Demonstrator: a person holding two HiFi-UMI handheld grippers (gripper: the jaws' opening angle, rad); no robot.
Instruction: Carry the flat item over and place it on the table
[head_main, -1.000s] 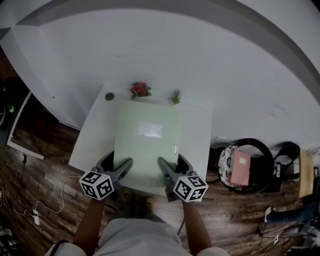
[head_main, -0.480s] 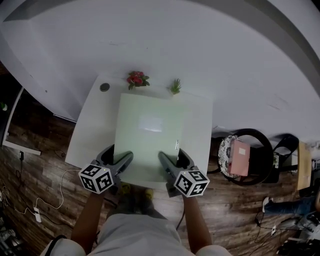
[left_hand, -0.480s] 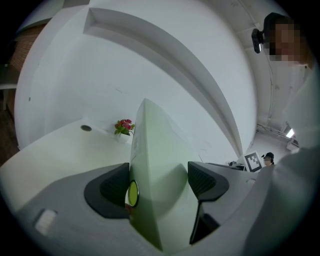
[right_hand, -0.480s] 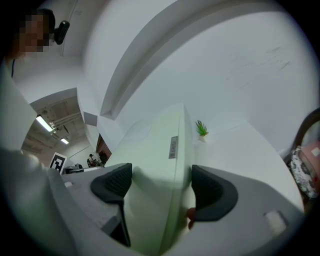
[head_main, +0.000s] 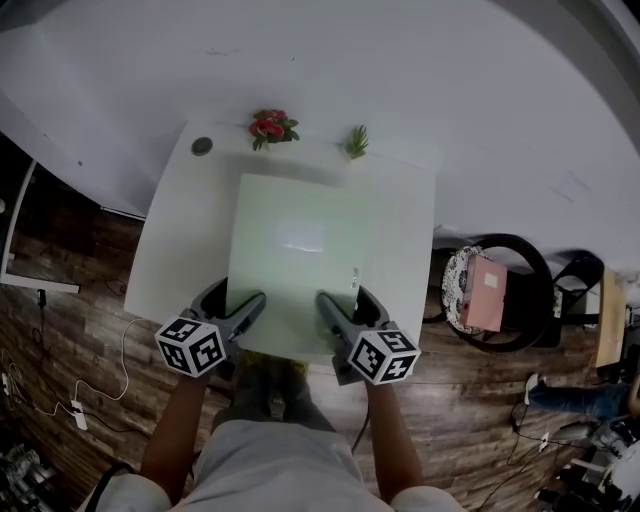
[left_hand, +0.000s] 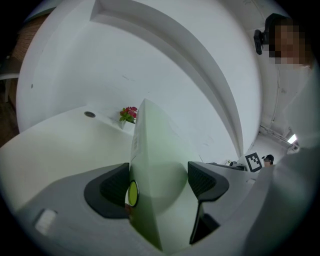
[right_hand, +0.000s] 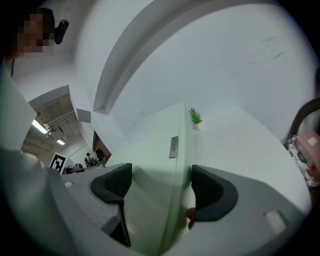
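Left tongs (head_main: 241, 306) and right tongs (head_main: 339, 301) clenched the green board (head_main: 296, 250) at 6 o'clock, apparently keeping it level over the table (head_main: 172, 250).

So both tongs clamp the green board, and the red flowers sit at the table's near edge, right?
No, the head view shows the red flowers at the table's far edge. The left tongs and right tongs do clamp the green board.

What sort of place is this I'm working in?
Likely an office or studio room: a white table against a white wall, small potted plants on it, a wood-plank floor with loose cables, and a black chair beside.
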